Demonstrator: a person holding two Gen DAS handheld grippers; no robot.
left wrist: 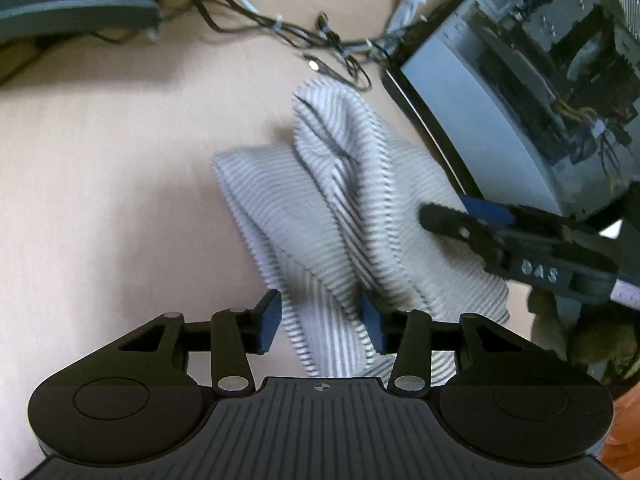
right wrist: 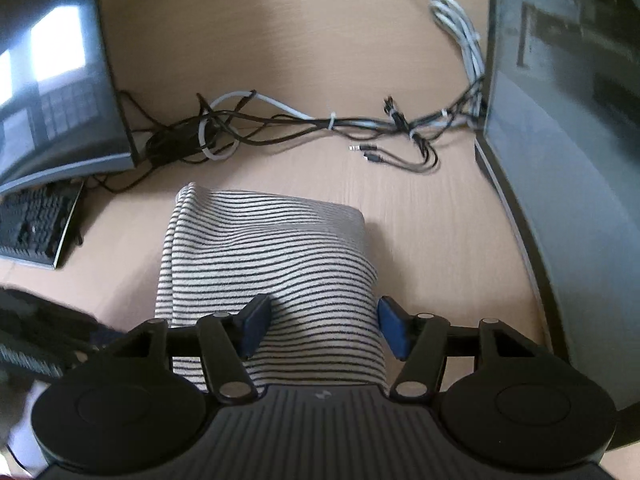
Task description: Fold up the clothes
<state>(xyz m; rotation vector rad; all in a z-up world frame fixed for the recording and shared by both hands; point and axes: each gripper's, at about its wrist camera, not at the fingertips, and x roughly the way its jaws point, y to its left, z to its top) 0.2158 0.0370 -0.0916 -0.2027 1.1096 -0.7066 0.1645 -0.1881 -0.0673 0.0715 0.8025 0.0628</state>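
A grey-and-white striped garment (left wrist: 344,208) lies bunched and partly folded on the light wooden desk (left wrist: 100,184). My left gripper (left wrist: 320,324) is open, its blue pads on either side of the garment's near end. My right gripper (right wrist: 324,328) is open over the garment (right wrist: 272,256), with its pads straddling the cloth's near part. The right gripper also shows in the left wrist view (left wrist: 452,220), resting over the garment's right side.
A tangle of black and white cables (right wrist: 304,124) lies at the back of the desk. A computer case (left wrist: 532,88) stands at the right. A monitor (right wrist: 56,88) and a black keyboard (right wrist: 36,224) are at the left.
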